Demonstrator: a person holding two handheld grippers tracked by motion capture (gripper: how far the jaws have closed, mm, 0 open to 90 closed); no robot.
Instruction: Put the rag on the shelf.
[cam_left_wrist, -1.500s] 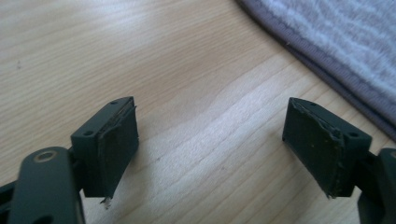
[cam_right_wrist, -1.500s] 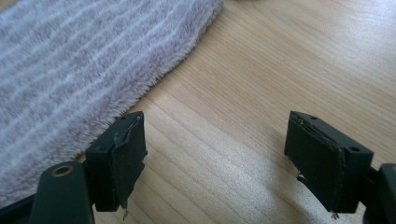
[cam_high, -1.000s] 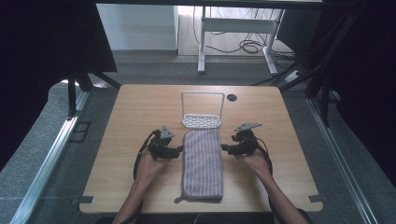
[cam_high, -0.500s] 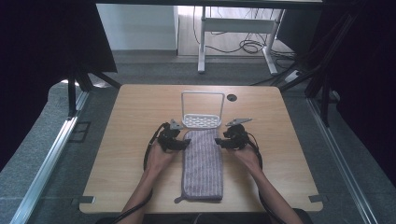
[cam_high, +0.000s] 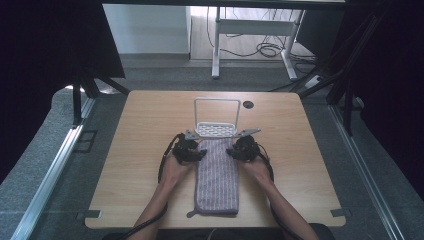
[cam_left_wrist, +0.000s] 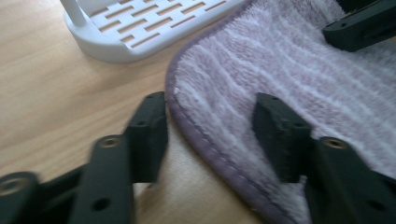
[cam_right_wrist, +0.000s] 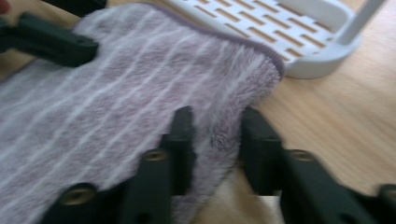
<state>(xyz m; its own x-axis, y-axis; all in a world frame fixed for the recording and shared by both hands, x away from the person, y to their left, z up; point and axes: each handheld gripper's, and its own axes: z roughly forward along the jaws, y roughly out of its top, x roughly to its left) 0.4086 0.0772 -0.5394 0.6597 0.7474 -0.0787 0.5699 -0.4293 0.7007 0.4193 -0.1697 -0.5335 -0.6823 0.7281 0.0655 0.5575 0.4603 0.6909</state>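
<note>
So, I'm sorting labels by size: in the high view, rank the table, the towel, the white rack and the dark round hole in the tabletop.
1. table
2. towel
3. white rack
4. dark round hole

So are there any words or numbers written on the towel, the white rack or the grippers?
None: no word, number or label can be read anywhere.
The striped purple towel bears stripes alone.
The white slotted rack is plain.
The left gripper and right gripper carry no writing.
</note>
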